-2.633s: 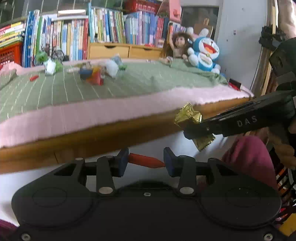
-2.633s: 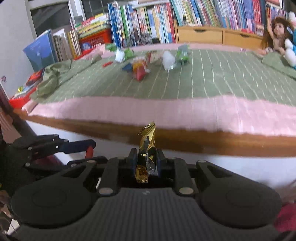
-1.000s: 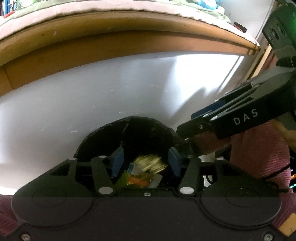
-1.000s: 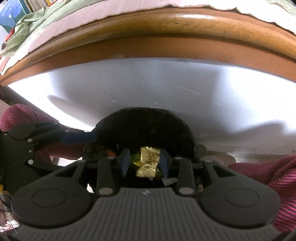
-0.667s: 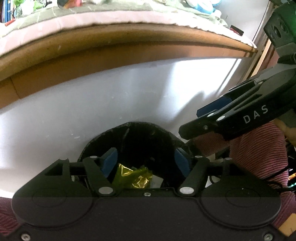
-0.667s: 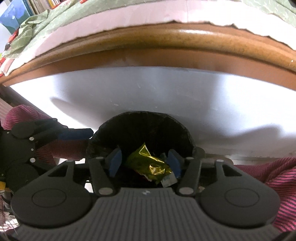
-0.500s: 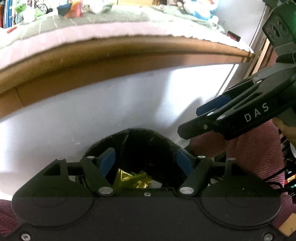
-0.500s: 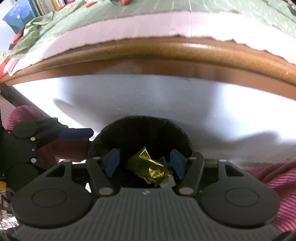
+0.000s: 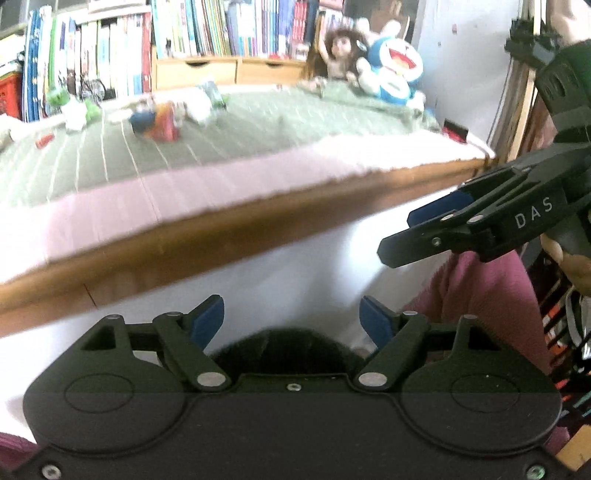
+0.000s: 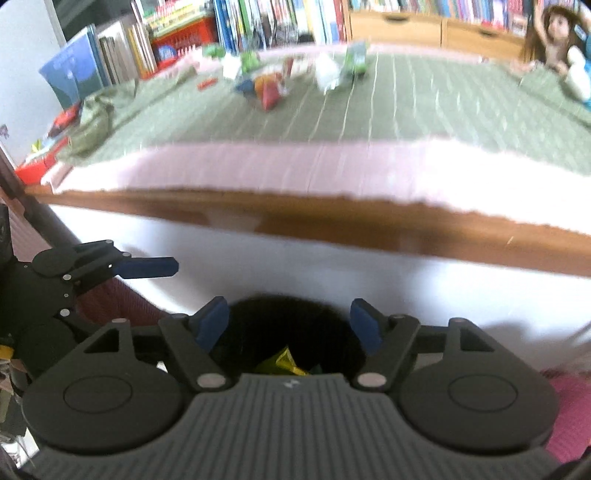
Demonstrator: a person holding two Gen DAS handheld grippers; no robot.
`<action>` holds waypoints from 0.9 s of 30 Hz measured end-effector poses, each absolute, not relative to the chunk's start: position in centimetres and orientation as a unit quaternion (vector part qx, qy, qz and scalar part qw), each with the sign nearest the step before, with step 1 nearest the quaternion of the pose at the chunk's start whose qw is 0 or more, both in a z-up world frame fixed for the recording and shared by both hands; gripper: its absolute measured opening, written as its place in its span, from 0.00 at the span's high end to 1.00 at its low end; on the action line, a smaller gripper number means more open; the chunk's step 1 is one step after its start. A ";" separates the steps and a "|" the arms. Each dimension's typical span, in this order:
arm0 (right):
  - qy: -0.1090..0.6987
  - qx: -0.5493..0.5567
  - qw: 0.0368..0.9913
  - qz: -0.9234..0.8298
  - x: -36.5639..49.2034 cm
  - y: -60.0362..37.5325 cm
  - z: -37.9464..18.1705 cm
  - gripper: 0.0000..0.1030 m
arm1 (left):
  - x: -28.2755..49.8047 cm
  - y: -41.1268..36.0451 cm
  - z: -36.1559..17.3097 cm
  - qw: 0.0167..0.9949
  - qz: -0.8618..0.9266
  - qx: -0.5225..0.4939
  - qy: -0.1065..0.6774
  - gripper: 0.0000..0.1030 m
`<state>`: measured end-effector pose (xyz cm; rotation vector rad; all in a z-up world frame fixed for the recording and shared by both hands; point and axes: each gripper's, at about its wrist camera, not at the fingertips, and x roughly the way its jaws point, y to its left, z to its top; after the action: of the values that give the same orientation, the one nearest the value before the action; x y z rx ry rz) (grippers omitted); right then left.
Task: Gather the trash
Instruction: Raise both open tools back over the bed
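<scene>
The black trash bin [image 10: 258, 317] stands on the floor against the bed's white side. A gold foil wrapper [image 10: 282, 363] lies inside it. My right gripper [image 10: 288, 319] hangs above the bin mouth, its jaws opening with nothing between them. My left gripper [image 9: 291, 320] is also over the bin [image 9: 280, 345], jaws opening and empty. Each gripper shows in the other's view: the right gripper [image 9: 410, 236] at the right, the left gripper [image 10: 147, 267] at the left. Loose trash [image 10: 271, 88] lies far back on the green bedspread: a red and orange wrapper pile [image 9: 159, 122], white pieces [image 10: 327, 74] and green packets [image 10: 356, 59].
The bed's wooden rail [image 10: 332, 221] runs across both views above a pink blanket edge [image 9: 184, 192]. Books line the shelves [image 9: 207, 33] behind. A doll [image 9: 338, 61] and a blue plush toy [image 9: 397, 70] sit at the far right corner. A person's pink sleeve [image 9: 476, 295] is beside the bin.
Both grippers dropped their pieces into the bin, spread their jaws wider and rose. The views tilted up, so the bed top and its trash came back into sight.
</scene>
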<state>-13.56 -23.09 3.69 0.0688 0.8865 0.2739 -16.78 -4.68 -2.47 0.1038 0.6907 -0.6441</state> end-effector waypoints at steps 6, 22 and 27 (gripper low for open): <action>0.379 0.033 0.917 0.121 -12.9 -24.1 6.0 0.19 | -15.5 -4.3 -0.1 0.905 -0.300 0.041 0.300 0.23; 0.312 0.053 0.946 0.073 -7.3 -26.8 7.3 0.18 | -9.0 -4.7 3.2 0.941 -0.238 0.032 0.239 0.21; 0.297 0.056 0.951 0.063 -5.2 -27.4 7.4 0.18 | -6.2 -4.7 3.6 0.947 -0.220 0.027 0.233 0.21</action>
<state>-5.18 -27.38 7.45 0.1129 0.6043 0.1272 -6.19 -4.65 3.58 0.0554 0.4746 -0.4488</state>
